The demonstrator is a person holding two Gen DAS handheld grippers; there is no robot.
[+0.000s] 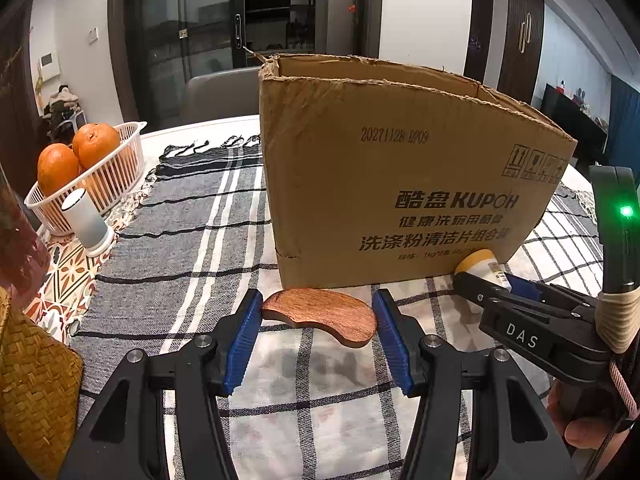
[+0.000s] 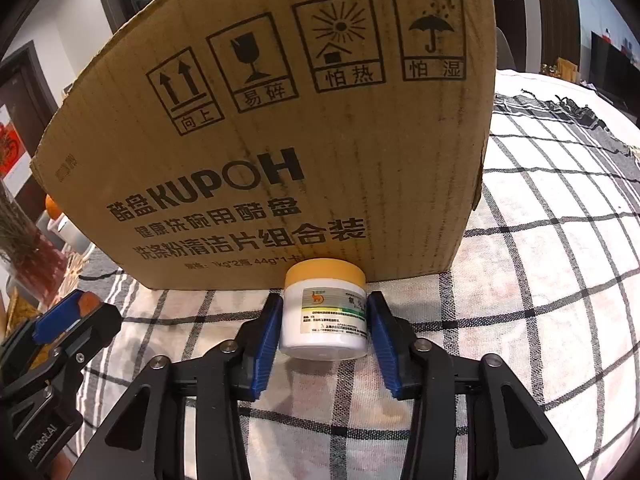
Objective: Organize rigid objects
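- Behind both grippers, the open cardboard box (image 1: pixel 400 168) stands on the checked cloth of the bench (image 1: pixel 192 240), the likely home for the loose things.
- Near its front wall lies the wooden piece (image 1: pixel 320 314); the left gripper (image 1: pixel 316 316) brackets it, fingers apart, not visibly pressing.
- Right of it, the yellow-lidded jar (image 2: pixel 325 312) sits against the box; the right gripper (image 2: pixel 324 320) has its fingers beside the jar's sides, contact unclear.
- Grasping looks in hand; next, squeeze, lift over the rim.

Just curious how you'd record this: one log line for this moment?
left tool: around wooden piece | right tool: around jar | both before box
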